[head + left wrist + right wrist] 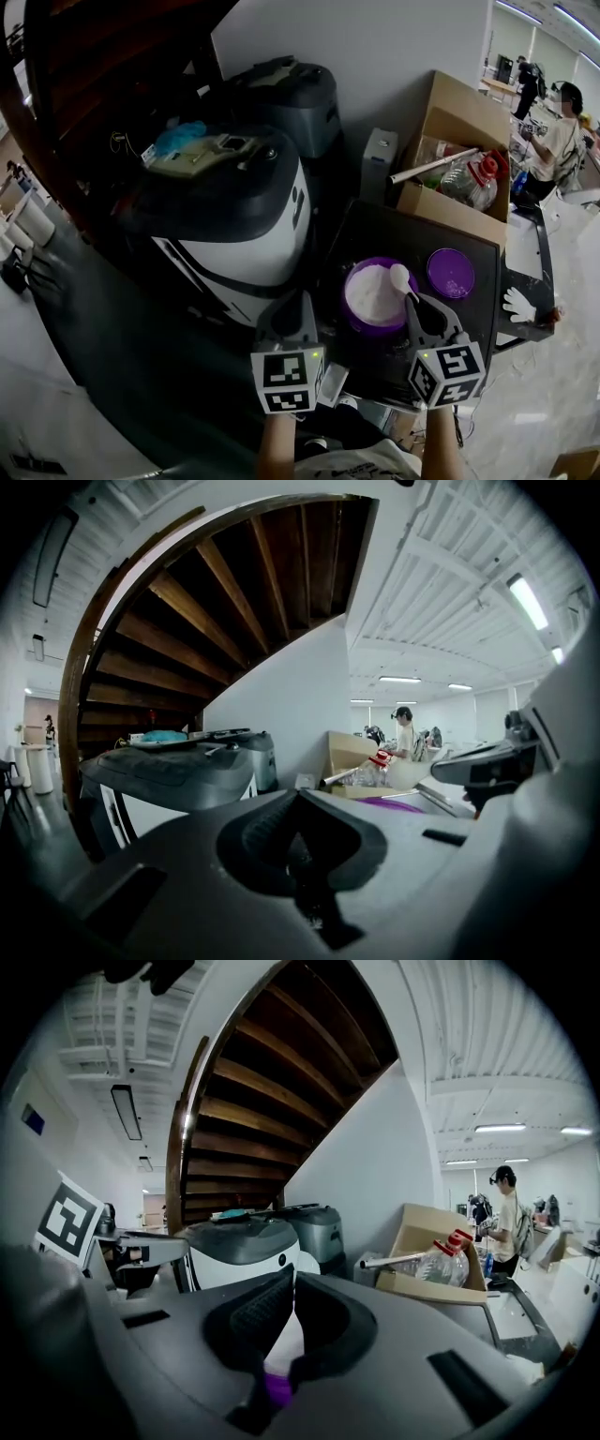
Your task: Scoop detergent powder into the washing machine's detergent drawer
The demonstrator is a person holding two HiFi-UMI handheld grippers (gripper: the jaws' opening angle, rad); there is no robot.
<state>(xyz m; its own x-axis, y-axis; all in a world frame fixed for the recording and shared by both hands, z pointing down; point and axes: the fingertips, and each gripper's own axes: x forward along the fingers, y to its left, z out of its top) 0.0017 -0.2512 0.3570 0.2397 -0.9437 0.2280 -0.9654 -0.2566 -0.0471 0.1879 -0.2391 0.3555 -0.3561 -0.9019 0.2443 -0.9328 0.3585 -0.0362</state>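
Dim interior, lit by ceiling strip lights (526,601) at the right; the staircase (187,621) side lies in shadow. Powder (370,292) and spoon (400,278) appear nearly blown out. Gripper views show fisheye curvature and black corners. The left gripper (298,844) and right gripper (286,1330) appear soft in the foreground.

An open office or lab hall, not a home: strip lights (506,1129) cross a white ribbed ceiling (450,592), a person (558,131) stands at a desk well beyond the black table's (375,234) far right corner, where a cardboard box (459,122) sits, and a washing machine (234,216) stands beneath a curved wooden staircase (216,621), on pale polished floor (553,394)
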